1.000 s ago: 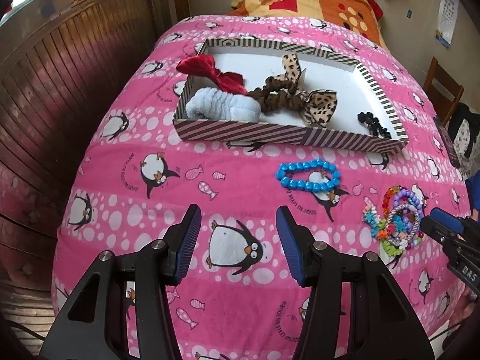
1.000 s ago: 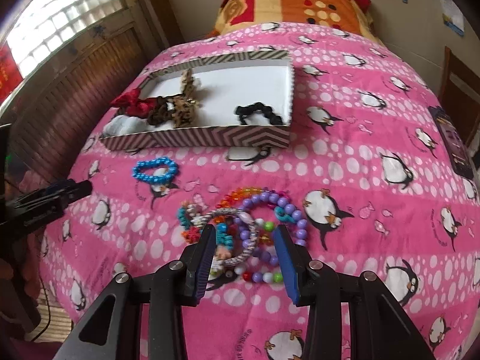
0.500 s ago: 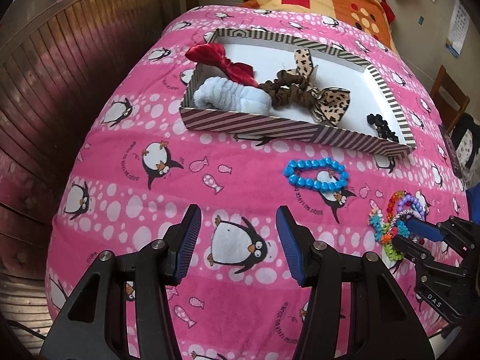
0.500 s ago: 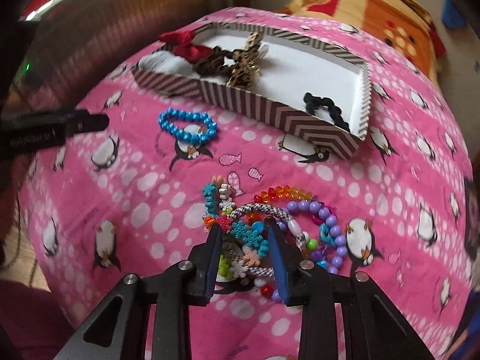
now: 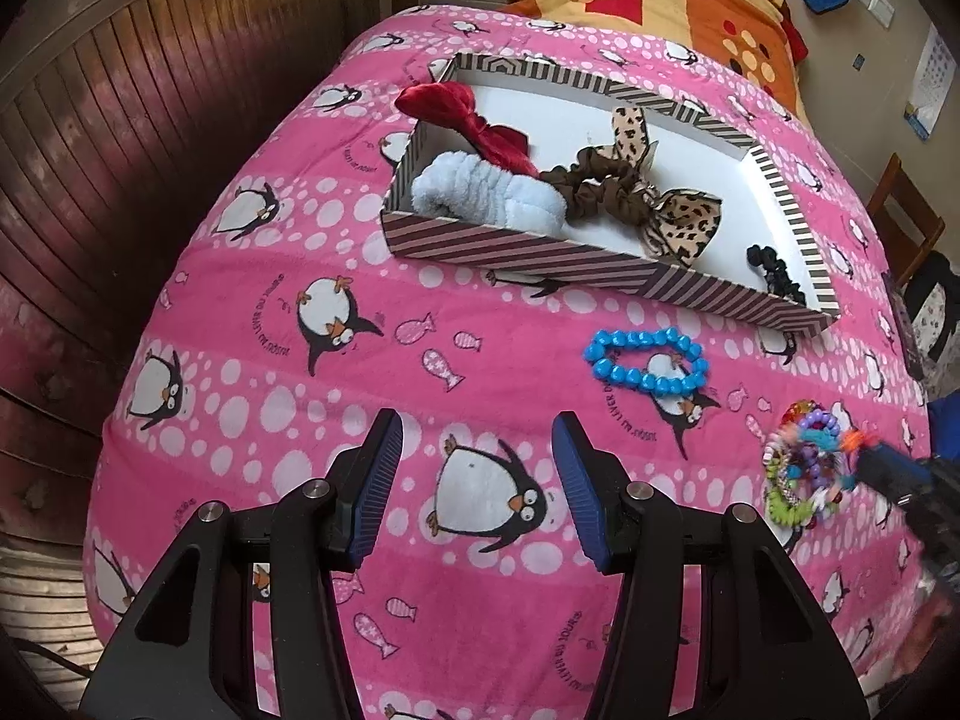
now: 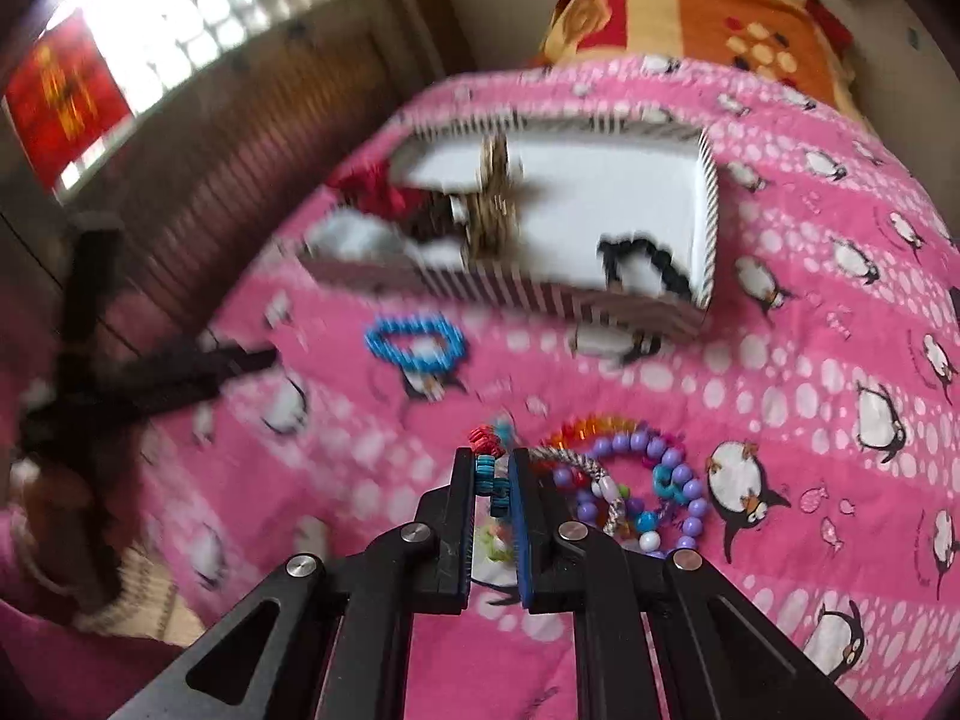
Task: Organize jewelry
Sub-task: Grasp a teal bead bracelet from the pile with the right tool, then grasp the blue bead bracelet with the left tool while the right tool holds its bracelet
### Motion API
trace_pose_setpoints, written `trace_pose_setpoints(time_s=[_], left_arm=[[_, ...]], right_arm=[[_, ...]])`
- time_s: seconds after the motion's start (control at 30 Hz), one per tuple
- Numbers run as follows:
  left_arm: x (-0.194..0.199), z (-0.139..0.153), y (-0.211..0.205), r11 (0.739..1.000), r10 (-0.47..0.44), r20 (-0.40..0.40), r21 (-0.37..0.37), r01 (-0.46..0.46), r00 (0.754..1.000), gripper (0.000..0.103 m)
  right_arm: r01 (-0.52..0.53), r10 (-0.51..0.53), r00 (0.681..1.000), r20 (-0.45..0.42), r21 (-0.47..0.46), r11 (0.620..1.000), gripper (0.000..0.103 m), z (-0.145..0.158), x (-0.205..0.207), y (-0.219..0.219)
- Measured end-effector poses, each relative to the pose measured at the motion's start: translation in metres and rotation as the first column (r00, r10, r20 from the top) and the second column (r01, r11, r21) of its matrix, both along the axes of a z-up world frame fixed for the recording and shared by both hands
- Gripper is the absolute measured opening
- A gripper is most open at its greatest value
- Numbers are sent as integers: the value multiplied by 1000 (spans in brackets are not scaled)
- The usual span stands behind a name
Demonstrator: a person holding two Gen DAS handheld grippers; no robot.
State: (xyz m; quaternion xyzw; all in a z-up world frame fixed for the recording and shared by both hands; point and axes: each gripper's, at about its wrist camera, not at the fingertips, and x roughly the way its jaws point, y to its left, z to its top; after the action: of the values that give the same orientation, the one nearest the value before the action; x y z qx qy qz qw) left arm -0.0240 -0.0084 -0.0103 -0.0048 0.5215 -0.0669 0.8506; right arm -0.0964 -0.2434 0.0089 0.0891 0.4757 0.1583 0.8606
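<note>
Right tool [image 6: 491, 483] closing on a beaded bracelet from the pile; left tool [image 5: 474, 480] released over bare bed cover.

The right tool's jaws are narrowing, much nearer together than a second ago, with a strand of small teal and red beads [image 6: 489, 468] pinched between them, pulled from the heap of multicoloured beaded bracelets [image 6: 630, 486] just right of its tips. One blue chunky-bead bracelet [image 5: 647, 360] lies alone ahead of both tools, between them and the near wall of the striped shallow cardboard box [image 5: 540, 252]. The box holds four hair pieces: a red velvet bow [image 5: 474, 123], a pale blue fluffy band [image 5: 480, 192], a brown leopard-print scrunchie [image 5: 624, 192] and a black scrunchie [image 5: 774, 273]; its white middle is open. The pink penguin-print bed cover [image 5: 270, 330] drops off just left of the left tool.
</note>
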Motion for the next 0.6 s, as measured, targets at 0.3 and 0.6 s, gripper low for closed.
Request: trace_pose_setpoints(time_s=[0.3, 0.6], left_arm=[[11, 2, -10, 995, -49, -30, -85, 46, 998, 51], [29, -5, -24, 993, -77, -46, -97, 72, 996, 52]], right_arm=[[62, -75, 992, 105, 120, 991, 10, 51, -9, -4], [72, -102, 984, 145, 201, 977, 10, 76, -9, -12]])
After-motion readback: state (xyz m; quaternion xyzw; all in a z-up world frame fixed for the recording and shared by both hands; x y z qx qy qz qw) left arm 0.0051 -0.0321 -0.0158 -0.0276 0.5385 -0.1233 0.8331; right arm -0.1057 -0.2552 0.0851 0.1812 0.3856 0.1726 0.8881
